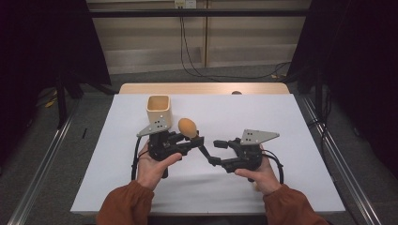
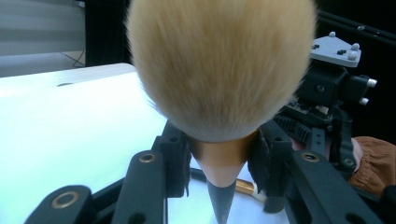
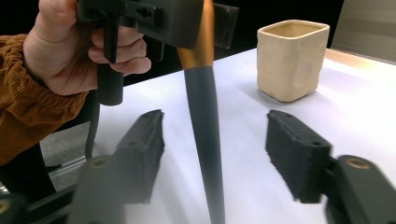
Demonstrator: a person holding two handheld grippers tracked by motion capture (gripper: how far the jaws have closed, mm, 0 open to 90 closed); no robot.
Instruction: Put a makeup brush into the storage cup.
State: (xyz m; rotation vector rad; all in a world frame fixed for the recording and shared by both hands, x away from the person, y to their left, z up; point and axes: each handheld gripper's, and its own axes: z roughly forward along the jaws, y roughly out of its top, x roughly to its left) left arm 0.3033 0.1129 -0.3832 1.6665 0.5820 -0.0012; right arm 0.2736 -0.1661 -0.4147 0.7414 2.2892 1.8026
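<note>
A person sits at a table covered by a white sheet (image 1: 281, 140) and holds a gripper in each hand. The thing being worked with is a big make-up brush (image 1: 187, 127) with a fluffy tan head, a shiny copper collar and a dark pointed handle.

The left gripper (image 1: 193, 139) is clenched on the brush. In the left gripper view its two black jaws squeeze the copper collar (image 2: 219, 158) from both sides, just under the fluffy head (image 2: 219, 65). The head points up and away from the person, and the handle (image 1: 206, 152) slants down toward the right gripper.

The right gripper (image 1: 217, 152) has let go. In the right gripper view its jaws stand apart, and the dark handle (image 3: 205, 140) runs down the gap between them. Neither of the pads (image 3: 299, 158) touches the handle.

A cream cup (image 1: 158, 109) with a square mouth stands on the sheet. The brush head is just beside the cup, to its right and a little nearer the person. The left gripper is near the cup too, right in front of it. The right gripper is farther from the cup, off to the right. The left hand (image 1: 155, 164) and the right hand (image 1: 258, 174) both come out of rust-brown sleeves (image 1: 126, 206).
</note>
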